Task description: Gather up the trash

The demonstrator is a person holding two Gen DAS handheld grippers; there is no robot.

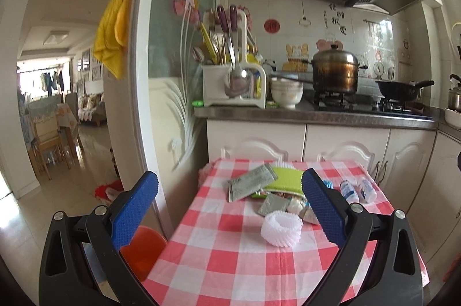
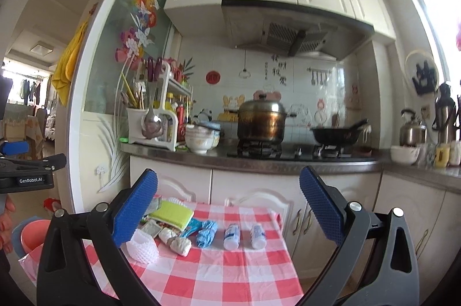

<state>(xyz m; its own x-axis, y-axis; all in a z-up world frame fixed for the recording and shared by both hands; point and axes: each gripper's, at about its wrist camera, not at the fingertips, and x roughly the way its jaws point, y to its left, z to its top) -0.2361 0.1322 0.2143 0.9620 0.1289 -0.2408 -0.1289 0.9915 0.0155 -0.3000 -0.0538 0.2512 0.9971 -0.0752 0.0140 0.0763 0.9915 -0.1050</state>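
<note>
On the checked tablecloth [image 1: 230, 262], trash lay ahead of two spread, empty grippers.

The left gripper [image 1: 230, 208] hung with jaws wide apart, holding nothing; the white foam net [image 1: 281, 229] sat between its fingers, just ahead, ring opening upward. Beyond it the grey wrapper [image 1: 251, 185] lay slanted, long axis rising to the right, overlapping the green sponge [image 1: 283, 179]. The right gripper [image 2: 229, 208] was equally wide and empty; two small white bottles [image 2: 231, 236] lay side by side between its fingers, long axes pointing away towards the cabinets, a crumpled blue wrapper [image 2: 207, 237] just left of them.
</note>
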